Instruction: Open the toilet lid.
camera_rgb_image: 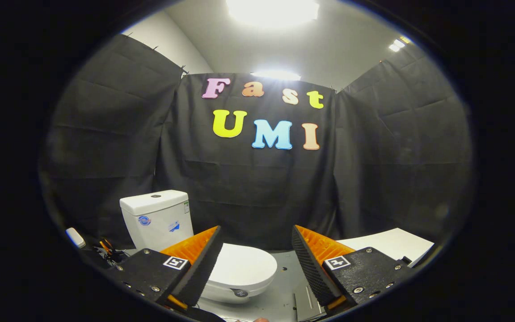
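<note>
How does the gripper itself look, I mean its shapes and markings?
The gripper has two wedge-shaped fingers with ribbed inner faces, spread wide apart with nothing between them. Each sits on a flat black plate held by silver screws. Each plate carries a small square black-and-white marker. Beyond the fingers stands the toilet.

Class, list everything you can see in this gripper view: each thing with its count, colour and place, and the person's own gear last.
Toilet cistern: one, white, against the black cloth wall, beyond the left finger.
Toilet lid: one, white, closed, ahead of the fingers, partly behind the left finger.
Flat board: one, white, beyond the right finger.
Cloth wall: black, hung around the booth.
Floor: grey, under the toilet.
Small object: one, white, left of the cistern; too small to name.
Ceiling lights: several, bright white, overhead.
Gripper: one, fingers open, holding nothing, lid between and beyond them.
</note>
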A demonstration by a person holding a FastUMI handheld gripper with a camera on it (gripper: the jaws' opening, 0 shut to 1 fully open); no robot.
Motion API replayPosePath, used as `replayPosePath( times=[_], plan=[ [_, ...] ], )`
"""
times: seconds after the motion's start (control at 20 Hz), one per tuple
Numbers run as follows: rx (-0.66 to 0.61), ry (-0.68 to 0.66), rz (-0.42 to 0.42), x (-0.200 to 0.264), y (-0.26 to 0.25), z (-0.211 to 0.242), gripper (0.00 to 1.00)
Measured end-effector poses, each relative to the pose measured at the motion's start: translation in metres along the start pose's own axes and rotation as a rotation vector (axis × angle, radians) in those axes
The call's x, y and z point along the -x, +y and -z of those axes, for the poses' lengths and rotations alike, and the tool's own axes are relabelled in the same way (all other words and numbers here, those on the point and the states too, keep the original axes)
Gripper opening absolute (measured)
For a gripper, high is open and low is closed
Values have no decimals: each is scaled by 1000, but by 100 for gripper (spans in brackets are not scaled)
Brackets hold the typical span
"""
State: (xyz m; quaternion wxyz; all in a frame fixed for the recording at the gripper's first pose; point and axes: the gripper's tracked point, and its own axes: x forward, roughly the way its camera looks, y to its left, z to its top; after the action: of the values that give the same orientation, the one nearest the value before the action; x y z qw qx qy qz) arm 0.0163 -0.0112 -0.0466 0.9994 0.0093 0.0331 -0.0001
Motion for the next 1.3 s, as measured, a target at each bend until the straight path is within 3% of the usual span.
replayPosePath(
  times=[0.45,0.7,0.8,0.95,1.1,1.3],
  plan=[
    [-42,74,-23,-36,13,58,95],
    [-173,127,-56,-58,23,100,95],
    [-226,138,-115,-64,37,115,95],
    [-264,209,-128,-72,37,159,95],
    [-272,284,-151,-76,46,199,95],
    [-181,388,-172,-82,53,254,96]
  ],
)
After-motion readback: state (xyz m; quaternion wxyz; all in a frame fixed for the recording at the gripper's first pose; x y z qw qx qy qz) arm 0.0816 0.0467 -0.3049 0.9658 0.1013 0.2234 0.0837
